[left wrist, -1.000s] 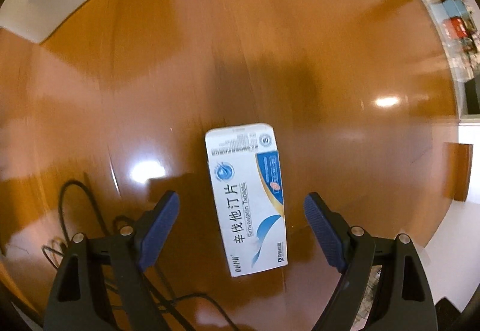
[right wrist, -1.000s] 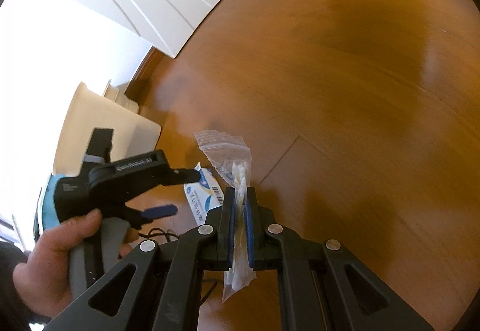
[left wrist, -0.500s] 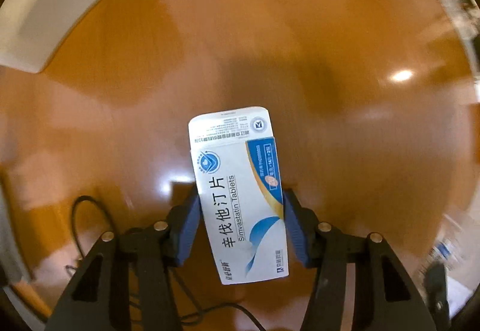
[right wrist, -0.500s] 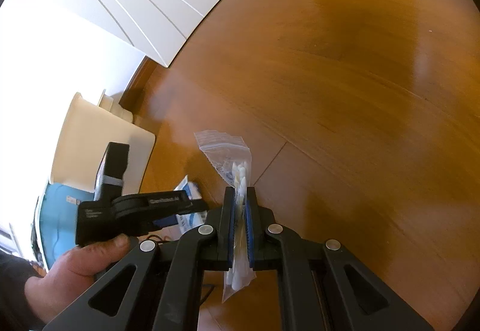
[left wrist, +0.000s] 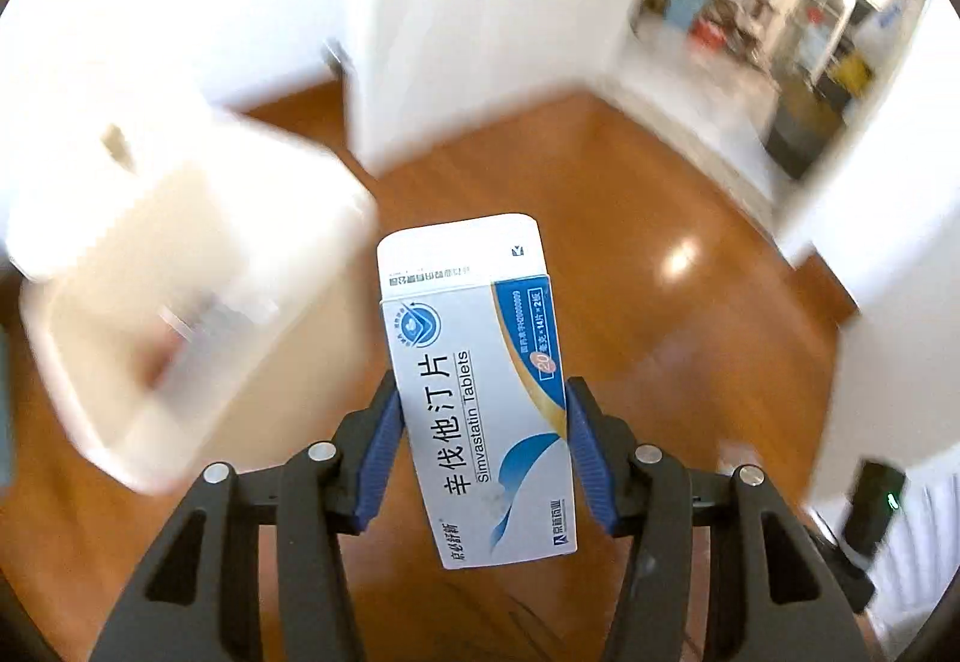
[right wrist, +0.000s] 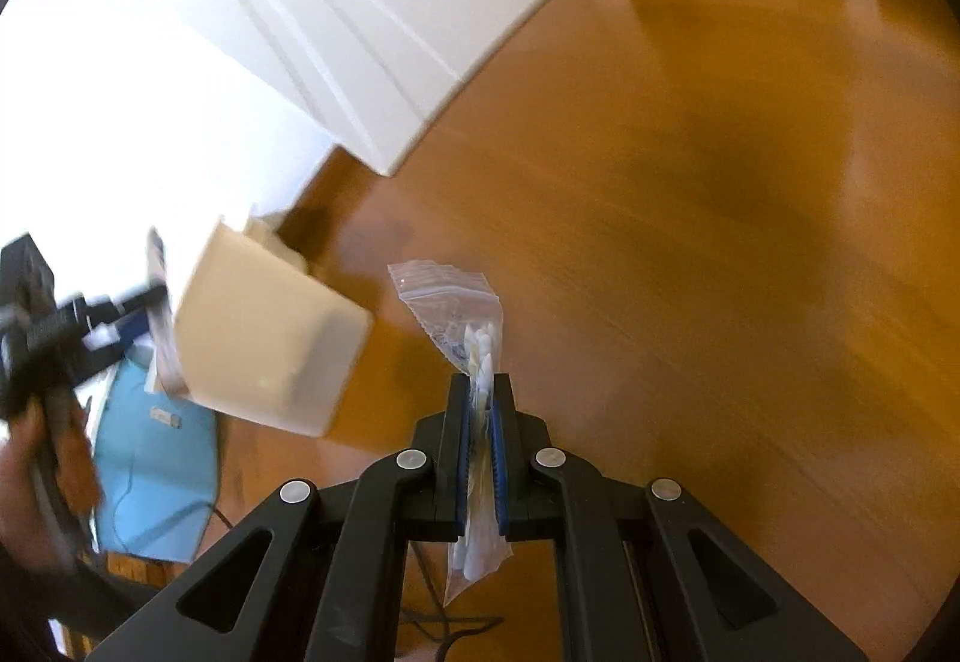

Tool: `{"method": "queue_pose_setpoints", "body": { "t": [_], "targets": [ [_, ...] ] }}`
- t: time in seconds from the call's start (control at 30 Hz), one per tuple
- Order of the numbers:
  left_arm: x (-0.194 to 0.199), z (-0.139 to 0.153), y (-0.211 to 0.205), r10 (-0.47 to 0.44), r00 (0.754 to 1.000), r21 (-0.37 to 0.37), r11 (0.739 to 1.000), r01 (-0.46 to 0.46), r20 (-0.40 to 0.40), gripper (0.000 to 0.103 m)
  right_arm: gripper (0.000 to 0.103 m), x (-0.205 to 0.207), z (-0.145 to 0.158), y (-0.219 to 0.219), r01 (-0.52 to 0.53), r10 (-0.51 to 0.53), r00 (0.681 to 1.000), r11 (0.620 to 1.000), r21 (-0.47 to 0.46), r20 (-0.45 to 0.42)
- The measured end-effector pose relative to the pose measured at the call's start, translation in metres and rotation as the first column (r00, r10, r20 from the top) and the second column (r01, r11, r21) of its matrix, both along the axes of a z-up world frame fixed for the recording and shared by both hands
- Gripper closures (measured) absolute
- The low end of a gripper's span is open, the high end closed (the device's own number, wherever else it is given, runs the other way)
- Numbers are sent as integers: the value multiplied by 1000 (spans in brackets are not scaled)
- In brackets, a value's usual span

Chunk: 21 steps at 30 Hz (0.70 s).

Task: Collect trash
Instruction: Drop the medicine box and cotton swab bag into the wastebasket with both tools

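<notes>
In the left wrist view, at the far left, we see a blurred cream bin (left wrist: 180,290) standing on the wooden floor (left wrist: 690,338). Just right of it, our left gripper (left wrist: 480,452) has a white and blue tablet box (left wrist: 474,392) clamped between its blue pads (left wrist: 378,458). The jaws have just been closing and now stand partly apart, pressing the box's two long edges. The box's long axis runs along the fingers, pointing away from the camera and tipped slightly leftward at its far end, which juts well past the fingertips; its printed face is turned toward the lens.

In the right wrist view, from the left, the person's hand (right wrist: 36,458) carries that gripper beside the bin. Further right, our right gripper (right wrist: 480,452) is fully closed on a clear zip bag of cotton swabs (right wrist: 462,320). The bag is pinched at its middle, its sealed top reaching beyond the tips, its bottom hanging below them.
</notes>
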<state>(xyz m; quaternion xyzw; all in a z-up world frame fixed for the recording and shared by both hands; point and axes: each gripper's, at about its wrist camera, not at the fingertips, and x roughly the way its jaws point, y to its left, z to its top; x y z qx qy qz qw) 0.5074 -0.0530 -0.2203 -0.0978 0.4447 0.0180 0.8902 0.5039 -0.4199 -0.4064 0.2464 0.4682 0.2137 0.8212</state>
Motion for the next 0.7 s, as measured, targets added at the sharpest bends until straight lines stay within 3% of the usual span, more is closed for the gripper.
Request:
{"method": "queue_pose_setpoints", "body": {
  "t": [0.07,0.13,0.23,0.27,0.3,0.33,0.47,0.57,0.6,0.7],
  "targets": [
    [5,32,54,110,992,27,993,-111,57,52,96,0,30,22,-32,32,999,999,-8,36],
    [10,40,88,183,982,15,983,-184,52,51,96,-1,60,43,-67,68,996,998,-14,62],
    [26,36,121,176,984,71,981,-178,42,49,96,-3,105,69,-115,118,987,993,-36,106],
    [31,31,131,171,985,68,983,-172,23,46,96,-3,118,76,-128,132,985,991,-41,113],
    [37,22,140,167,986,53,985,-166,-20,28,96,-3,128,82,-138,143,983,989,-49,118],
    [39,17,148,180,982,39,983,-178,-55,19,96,-3,140,90,-150,157,980,986,-65,118],
    [28,26,158,227,972,-21,973,-229,-66,19,96,-2,178,115,-201,211,972,974,-104,104],
    [-9,62,168,228,973,-41,973,-229,-42,19,96,7,214,148,-260,273,956,958,-125,107],
    [-30,83,175,230,973,-70,970,-232,-37,19,96,11,224,158,-275,288,952,953,-124,107],
    [-91,109,196,282,959,-171,944,-284,-34,18,96,29,259,206,-323,334,936,940,-106,112]
  ]
}}
